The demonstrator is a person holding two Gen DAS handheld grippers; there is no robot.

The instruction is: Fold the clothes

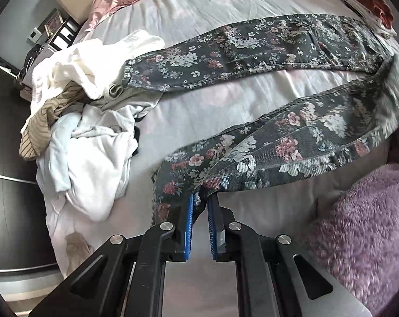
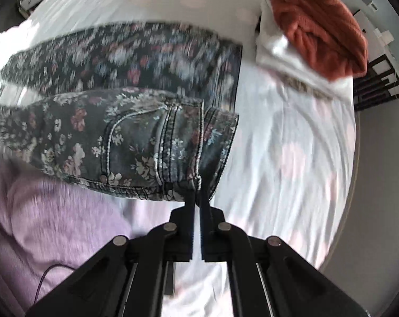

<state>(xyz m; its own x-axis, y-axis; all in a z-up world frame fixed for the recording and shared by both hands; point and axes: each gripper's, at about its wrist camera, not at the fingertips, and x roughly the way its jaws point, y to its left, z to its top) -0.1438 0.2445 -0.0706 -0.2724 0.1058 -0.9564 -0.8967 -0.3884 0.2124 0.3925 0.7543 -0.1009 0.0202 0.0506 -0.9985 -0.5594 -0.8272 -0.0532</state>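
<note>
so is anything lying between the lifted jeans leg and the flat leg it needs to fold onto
Nothing visible does. Only bare sheet lies between the raised leg, held by the left tool, and the flat leg. The white clothes pile sits off by the cuffs; the right tool grips the waistband.

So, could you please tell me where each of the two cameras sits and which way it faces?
Left wrist: on the left gripper, looking along its fingers over the bed; they pinch a hem of the floral jeans, white laundry pile to the left.
Right wrist: on the right gripper, fingers clamping the jeans' waistband, rust sweater beyond.
Shared: the jeans, the bed, the purple blanket.
</note>
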